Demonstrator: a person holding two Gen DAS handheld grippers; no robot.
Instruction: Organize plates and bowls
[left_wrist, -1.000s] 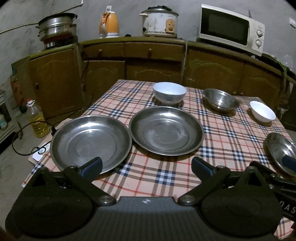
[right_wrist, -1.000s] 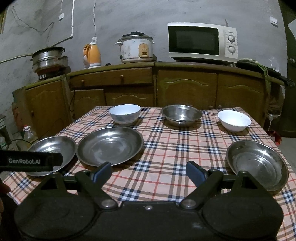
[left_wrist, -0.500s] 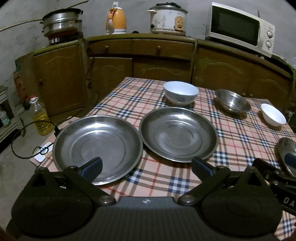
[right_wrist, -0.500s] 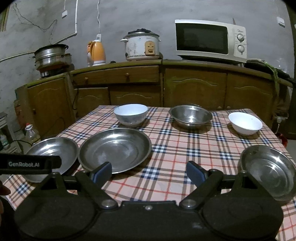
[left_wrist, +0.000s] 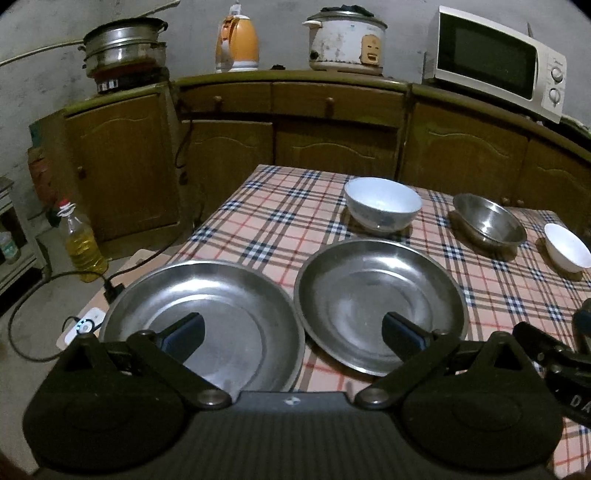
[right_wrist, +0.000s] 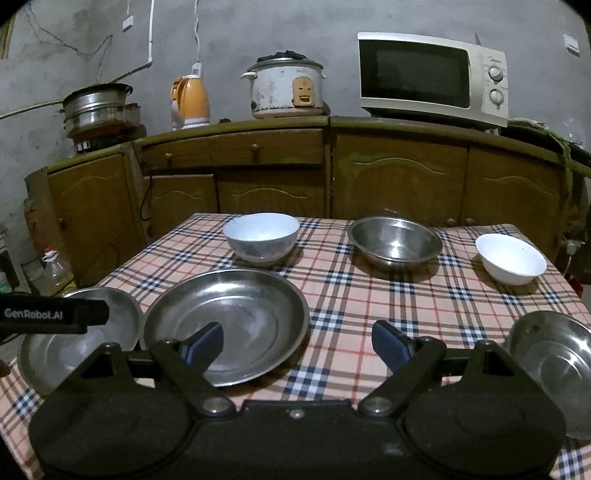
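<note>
Two wide steel plates lie side by side on the checked table: the left plate and the middle plate. Behind them stand a pale blue bowl, a steel bowl and a small white bowl. A third steel plate sits near the right front corner. My left gripper hovers open over the gap between the two plates. My right gripper is open above the middle plate's right rim, empty.
Wooden cabinets line the back wall, carrying a steamer pot, an orange kettle, a rice cooker and a microwave. An oil bottle and cables lie on the floor left of the table.
Both grippers have moved forward and lower over the table; the plates and bowls look larger. The left gripper's fingers now overlap both plates. Nothing on the table has moved.
</note>
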